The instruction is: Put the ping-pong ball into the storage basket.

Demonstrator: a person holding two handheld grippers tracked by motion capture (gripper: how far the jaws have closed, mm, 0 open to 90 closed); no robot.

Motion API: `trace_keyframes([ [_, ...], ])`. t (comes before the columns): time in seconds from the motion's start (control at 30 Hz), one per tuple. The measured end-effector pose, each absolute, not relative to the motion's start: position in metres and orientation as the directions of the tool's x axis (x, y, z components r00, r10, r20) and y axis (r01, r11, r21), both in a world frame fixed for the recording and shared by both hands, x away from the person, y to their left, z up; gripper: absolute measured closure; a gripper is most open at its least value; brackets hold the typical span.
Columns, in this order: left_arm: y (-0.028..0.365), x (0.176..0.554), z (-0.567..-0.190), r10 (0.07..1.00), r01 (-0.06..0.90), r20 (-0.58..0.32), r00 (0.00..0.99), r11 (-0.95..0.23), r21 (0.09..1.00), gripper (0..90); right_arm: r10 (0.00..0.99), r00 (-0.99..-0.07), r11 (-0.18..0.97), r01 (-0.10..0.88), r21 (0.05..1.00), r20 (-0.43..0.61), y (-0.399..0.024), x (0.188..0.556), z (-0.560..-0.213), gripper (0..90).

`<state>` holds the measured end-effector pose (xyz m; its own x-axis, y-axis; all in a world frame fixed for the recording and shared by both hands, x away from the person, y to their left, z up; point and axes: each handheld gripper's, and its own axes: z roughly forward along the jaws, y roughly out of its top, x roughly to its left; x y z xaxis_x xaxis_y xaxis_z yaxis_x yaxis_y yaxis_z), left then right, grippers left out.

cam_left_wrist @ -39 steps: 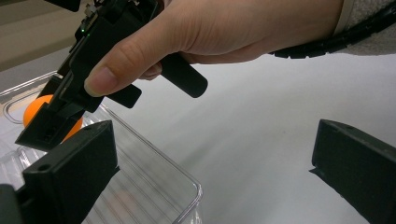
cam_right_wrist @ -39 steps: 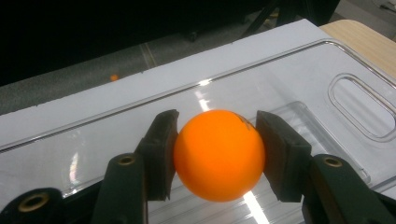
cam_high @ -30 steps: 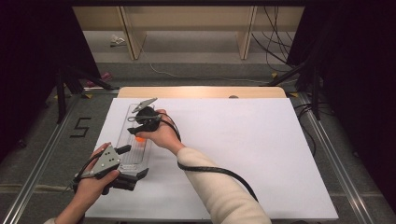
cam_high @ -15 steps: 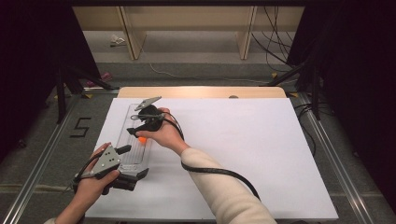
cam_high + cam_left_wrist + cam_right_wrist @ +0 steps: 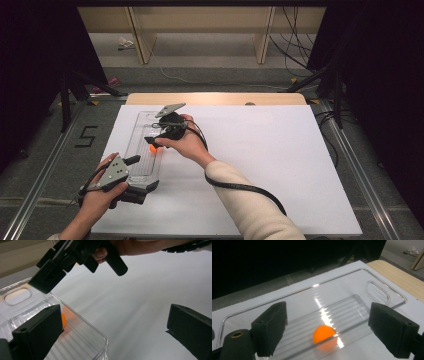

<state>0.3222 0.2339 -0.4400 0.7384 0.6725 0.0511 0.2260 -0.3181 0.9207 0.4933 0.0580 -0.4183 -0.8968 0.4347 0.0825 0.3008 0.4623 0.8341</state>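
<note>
Evidently the drop is done: the orange ball (image 5: 324, 333) lies inside the clear tray (image 5: 135, 137), free of the right tongs (image 5: 154, 142), whose jaws have just spread empty above it. Left tongs (image 5: 146, 172), spread, straddle the tray's near corner.

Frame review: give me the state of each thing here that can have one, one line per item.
Orange ball: lying loose inside the clear tray, not gripped.
Clear plastic tray: flat on the white table sheet, open-topped.
Right tool: jaws just opened wide, above the ball, nothing between the pads.
Left tool: open, at the tray's near end, one jaw over its corner.
</note>
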Motion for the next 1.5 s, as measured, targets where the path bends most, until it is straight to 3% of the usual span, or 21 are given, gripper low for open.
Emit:
trace_keyframes([
  [1.5, 0.234, 0.323, -0.440, 0.677, 0.226, 0.052, 0.734, -0.317, 0.921, 0.0, 0.510, -0.855, 0.425, 0.348, 0.836, 0.096, -0.022, 0.478, -0.423, 16.6],
])
